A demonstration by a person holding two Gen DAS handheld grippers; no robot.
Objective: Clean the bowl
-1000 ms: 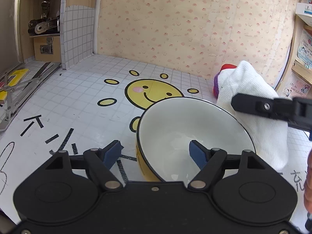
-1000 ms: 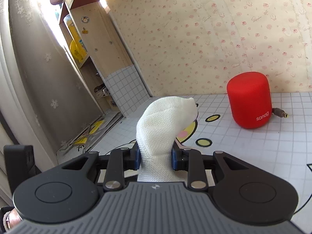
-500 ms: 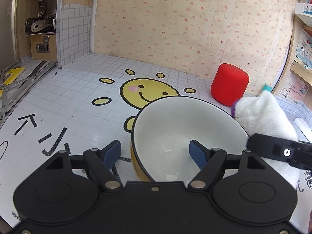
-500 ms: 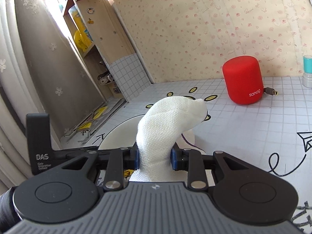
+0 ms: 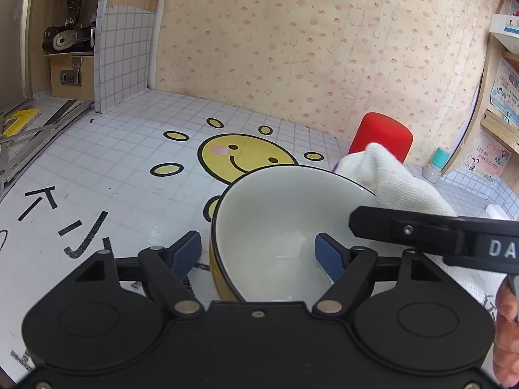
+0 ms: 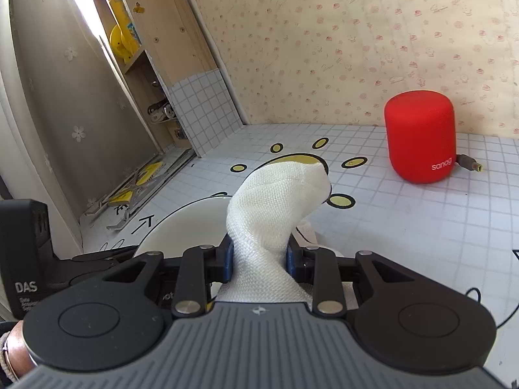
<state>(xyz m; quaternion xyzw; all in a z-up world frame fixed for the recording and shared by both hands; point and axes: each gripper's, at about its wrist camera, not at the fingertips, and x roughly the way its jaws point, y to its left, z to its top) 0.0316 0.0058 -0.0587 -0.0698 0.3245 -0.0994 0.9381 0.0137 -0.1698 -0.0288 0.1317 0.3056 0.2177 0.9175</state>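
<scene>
Since a second ago the right gripper [image 6: 258,256] has swung its cloth [image 6: 275,201] over the bowl's far-right rim. On the surface [image 5: 129,168], the bowl [image 5: 285,220], rigid, glossy, likely slippery and breakable, has its near wall between the left gripper's [image 5: 259,253] wide-open fingers. Soft cloth is pinched firmly.

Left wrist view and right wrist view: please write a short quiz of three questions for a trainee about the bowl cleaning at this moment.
1. True or false: the right gripper is shut on the white cloth.
2. How do the jaws of the left gripper stand? A: open, one on each side of the near wall of the bowl. B: shut on the cloth. C: shut, away from the bowl.
3. Fill in: the inside of the bowl is ____.
Key: 1 true; 2 A; 3 white.
</scene>
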